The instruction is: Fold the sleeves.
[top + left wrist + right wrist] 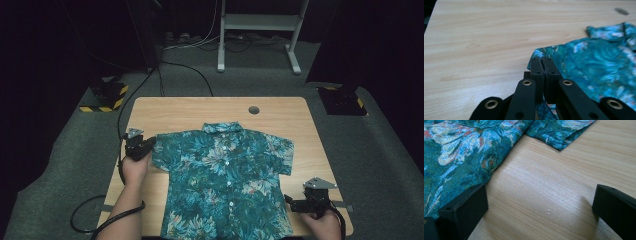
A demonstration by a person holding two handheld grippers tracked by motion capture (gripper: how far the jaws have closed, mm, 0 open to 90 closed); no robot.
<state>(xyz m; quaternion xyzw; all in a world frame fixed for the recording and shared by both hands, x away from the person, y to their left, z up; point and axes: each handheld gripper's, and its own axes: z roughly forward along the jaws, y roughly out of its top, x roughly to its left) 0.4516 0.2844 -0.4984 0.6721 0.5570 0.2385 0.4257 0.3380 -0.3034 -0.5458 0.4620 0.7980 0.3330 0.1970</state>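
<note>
Table (175, 107): light wood, rounded corners, a small round hole (254, 110) set near the far edge.
Floor (60, 150): covered in grey-green carpet, dimly lit toward the edges.
Stand (260, 30): white metal frame, parked on the floor behind the table.
Cables (195, 42): a tangle is seen on the floor by the stand, one black lead run toward the table.
Plates: two black floor plates, left (104, 95) and right (344, 100), edged with yellow-black hazard tape.
Walls: lost in darkness, pretty much nothing can be made out.
Light: the tabletop is lit from above, the rest is left dark.
</note>
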